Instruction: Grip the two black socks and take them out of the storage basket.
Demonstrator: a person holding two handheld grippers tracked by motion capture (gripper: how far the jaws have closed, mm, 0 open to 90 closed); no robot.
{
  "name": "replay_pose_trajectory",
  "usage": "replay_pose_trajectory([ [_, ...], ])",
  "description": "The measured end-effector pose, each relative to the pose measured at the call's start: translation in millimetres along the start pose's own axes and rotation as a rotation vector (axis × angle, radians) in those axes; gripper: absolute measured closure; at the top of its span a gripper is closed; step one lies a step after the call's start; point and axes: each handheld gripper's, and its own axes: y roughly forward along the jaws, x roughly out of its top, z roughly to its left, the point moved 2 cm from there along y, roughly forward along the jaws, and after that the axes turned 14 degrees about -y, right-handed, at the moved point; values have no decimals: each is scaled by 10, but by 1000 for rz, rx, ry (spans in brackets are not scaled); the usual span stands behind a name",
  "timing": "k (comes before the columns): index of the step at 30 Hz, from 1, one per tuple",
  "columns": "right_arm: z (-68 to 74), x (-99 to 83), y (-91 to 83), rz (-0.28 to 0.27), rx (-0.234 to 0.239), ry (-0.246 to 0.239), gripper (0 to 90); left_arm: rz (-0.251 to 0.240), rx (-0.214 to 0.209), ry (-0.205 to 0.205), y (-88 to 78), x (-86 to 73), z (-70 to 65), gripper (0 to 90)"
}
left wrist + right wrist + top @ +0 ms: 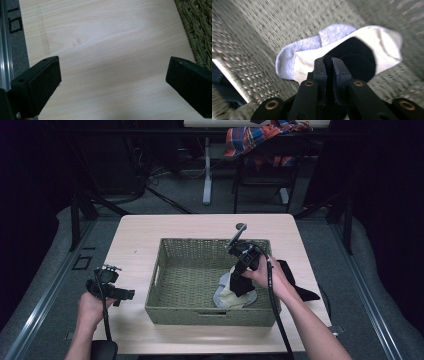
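A green wicker basket [165, 270] stands mid-table. My right gripper [240, 271] points down inside its right half, shut on a black sock [241, 285] that dangles from the jaws. In the right gripper view the jaws [328, 63] pinch the black sock [358, 58] just above a white sock [387, 47] and a light blue-grey sock [297, 53] on the basket floor. Those two socks, white [231, 296] and grey [219, 296], lie under the black one. My left gripper [128, 294] rests left of the basket, open over bare table [113, 75].
Another black cloth [299, 281] lies on the table right of the basket, partly under the right forearm. The basket's wall [197, 30] is close to the left gripper's right jaw. A chair with plaid cloth [260, 137] stands beyond the table.
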Motion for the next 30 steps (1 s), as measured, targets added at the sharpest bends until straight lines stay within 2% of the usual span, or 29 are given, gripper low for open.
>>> replay_pose_trajectory([
  [1, 0, 0, 0, 0, 0, 0, 832, 0, 0, 0, 0, 0, 0, 2],
  [2, -9, 6, -104, -37, 2, 13, 833, 1, 0, 1, 1, 0, 0, 2],
  [3, -33, 10, -170, -28, -3, -4, 834, 2, -1, 2, 1, 1, -4, 2],
  [4, -33, 10, -170, -28, -3, -4, 834, 2, -1, 2, 1, 1, -4, 2],
  [5, -48, 14, -266, -47, -13, 4, 835, 1, -1, 3, 0, 1, -5, 2],
  [7, -65, 18, -354, -51, -16, 0, 835, 1, -1, 3, 1, 1, -2, 2],
  [15, -99, 69, -582, -93, -23, -3, 837, 1, -3, 0, 2, -2, 2, 2],
  [19, -109, 106, -691, -99, -25, -19, 837, 1, -5, 3, 4, 4, -7, 3],
  [30, -144, 183, -968, -138, -32, -23, 838, 4, -5, 3, 8, 2, -5, 2],
])
